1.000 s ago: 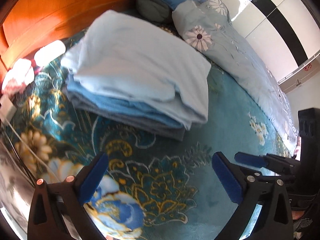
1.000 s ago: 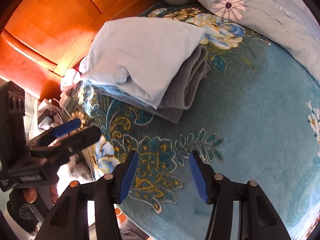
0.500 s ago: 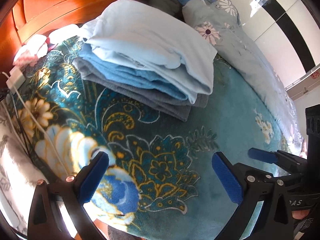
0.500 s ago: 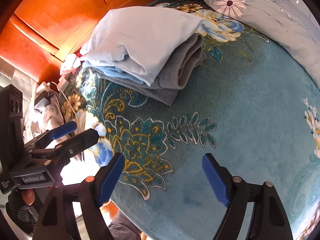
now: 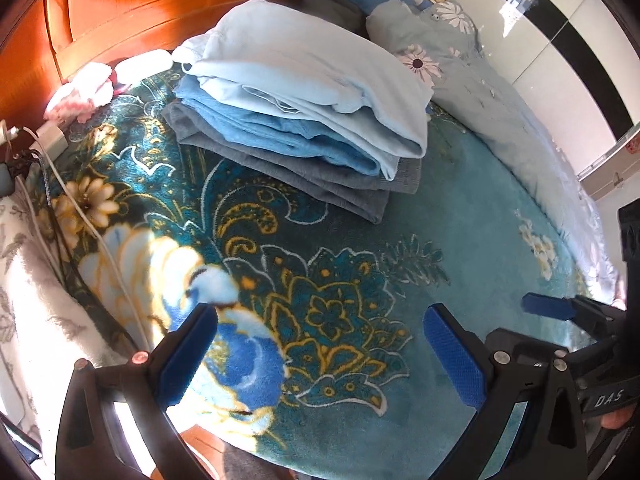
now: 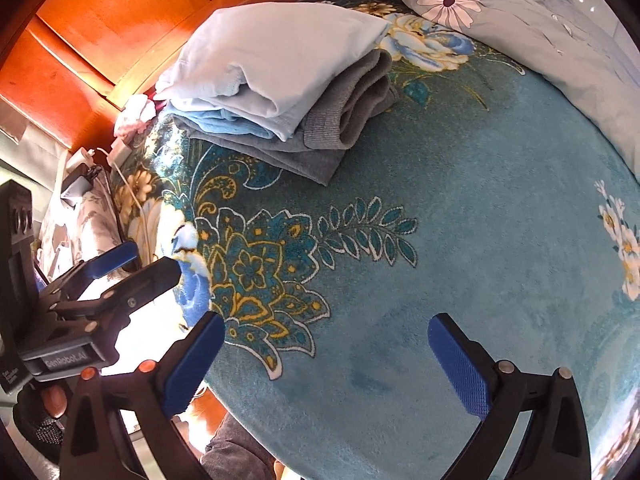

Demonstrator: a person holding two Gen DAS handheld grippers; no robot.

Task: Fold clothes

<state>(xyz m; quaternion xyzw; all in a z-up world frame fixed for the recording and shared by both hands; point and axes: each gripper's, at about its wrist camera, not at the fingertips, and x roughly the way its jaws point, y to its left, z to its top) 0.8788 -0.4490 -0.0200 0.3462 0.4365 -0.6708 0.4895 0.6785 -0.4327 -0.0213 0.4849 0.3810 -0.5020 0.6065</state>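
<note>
Ahead of both claws, the stack (image 5: 304, 120) of folded clothes lies on the bed (image 5: 460, 240) near the headboard (image 5: 132, 8), its long axis slanting across the view. Left claw (image 5: 320, 356) and right claw (image 6: 328, 364) gape wide, empty, well short of the stack; neither is clearly nearer.

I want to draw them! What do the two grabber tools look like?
Both are black plastic. The left gripper and right gripper each have two angled fingers with bumpy bright blue pads and small silver and reddish screws. Seen from the side, the left one has a white label reading GenRobot.AI, and the right shows white letters DAS.
</note>
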